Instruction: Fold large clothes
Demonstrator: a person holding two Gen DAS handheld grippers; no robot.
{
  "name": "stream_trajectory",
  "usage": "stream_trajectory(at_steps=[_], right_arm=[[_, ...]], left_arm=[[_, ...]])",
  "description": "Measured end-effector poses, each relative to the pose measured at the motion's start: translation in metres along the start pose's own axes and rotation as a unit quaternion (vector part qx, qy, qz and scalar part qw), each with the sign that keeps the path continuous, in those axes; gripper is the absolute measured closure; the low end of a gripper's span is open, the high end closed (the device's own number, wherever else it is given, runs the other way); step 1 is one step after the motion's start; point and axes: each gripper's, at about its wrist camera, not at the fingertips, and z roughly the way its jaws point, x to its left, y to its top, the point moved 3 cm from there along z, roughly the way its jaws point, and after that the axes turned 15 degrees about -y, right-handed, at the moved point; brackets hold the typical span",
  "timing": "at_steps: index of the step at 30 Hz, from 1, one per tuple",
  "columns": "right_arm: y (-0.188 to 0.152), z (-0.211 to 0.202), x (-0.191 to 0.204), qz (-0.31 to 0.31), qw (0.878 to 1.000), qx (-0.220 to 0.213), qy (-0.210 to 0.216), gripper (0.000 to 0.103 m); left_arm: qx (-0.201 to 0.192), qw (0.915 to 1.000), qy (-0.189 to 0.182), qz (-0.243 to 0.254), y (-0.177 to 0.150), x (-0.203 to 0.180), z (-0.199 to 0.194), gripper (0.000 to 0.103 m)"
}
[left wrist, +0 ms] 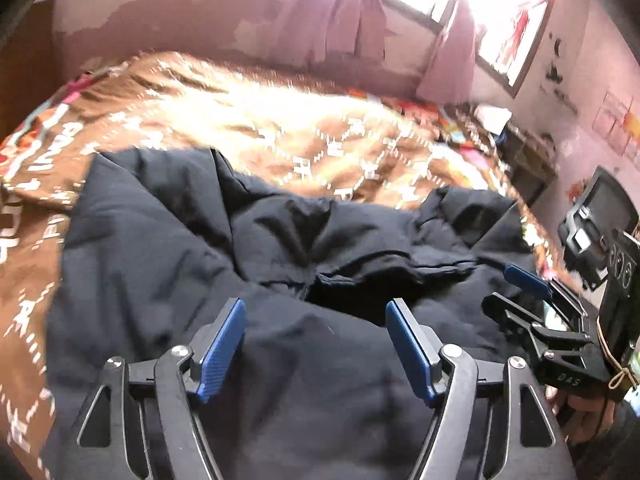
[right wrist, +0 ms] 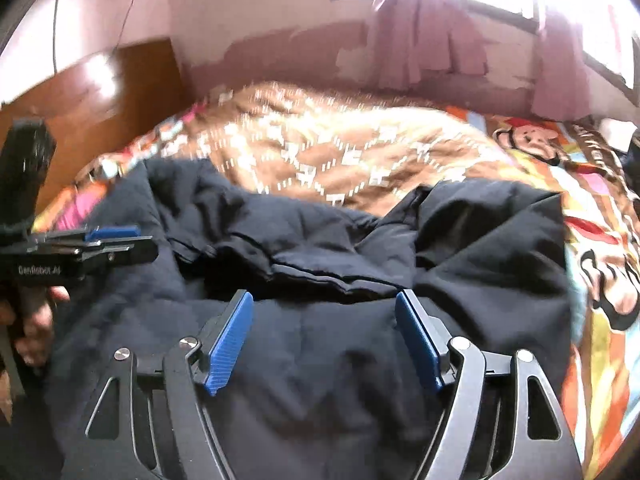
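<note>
Looking down both cameras, I see my left gripper (left wrist: pixel 316 340) spread wide with nothing between its blue pads (left wrist: pixel 222 348). My right gripper (right wrist: pixel 324 336) is spread wide too, and it pinches nothing.

The big dark coat (left wrist: pixel 248 272) lies bunched up on the bed, filling the lower half of both pictures. It is puffy and wrinkled, with folds piled across its middle. Both grippers hang above it, and I cannot tell if the tips brush the cloth.

Under the coat is a brown blanket (left wrist: pixel 280 132) with white marks. A bright cartoon sheet (right wrist: pixel 592 216) shows at the right edge of the right view.

In the left view, my right gripper shows at the lower right. In the right view, my left gripper shows at the middle left, with a hand (right wrist: pixel 36 320) below it.

Pink curtains (right wrist: pixel 420 28) hang by the bright window at the top. The pictures are a bit blurry.
</note>
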Motion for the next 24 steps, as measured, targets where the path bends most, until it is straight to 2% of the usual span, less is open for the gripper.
stream_trajectory(at_steps=[2, 7, 10, 14, 19, 24], right_arm=[[0.003, -0.023, 0.000, 0.002, 1.000, -0.016, -0.004, 0.019], [0.015, -0.096, -0.006, 0.005, 0.998, -0.059, -0.014, 0.009], [0.021, -0.139, -0.006, 0.003, 0.997, -0.079, -0.015, 0.004], [0.018, -0.198, -0.007, 0.008, 0.994, -0.106, -0.005, 0.002], [0.006, -0.264, -0.009, 0.012, 0.991, -0.132, 0.002, 0.002], [-0.008, -0.310, -0.009, 0.020, 0.988, -0.150, 0.015, 0.002]], left_arm=[[-0.006, 1.0000, 0.003, 0.003, -0.004, -0.013, -0.021, 0.030], [-0.037, 0.9987, 0.021, 0.026, -0.011, -0.057, -0.083, 0.008], [-0.056, 0.9965, 0.028, 0.056, -0.016, -0.088, -0.121, 0.002], [-0.089, 0.9913, 0.045, 0.086, -0.027, -0.123, -0.170, 0.000], [-0.123, 0.9851, 0.048, 0.110, -0.048, -0.162, -0.229, 0.000], [-0.130, 0.9824, 0.037, 0.128, -0.073, -0.188, -0.262, 0.000]])
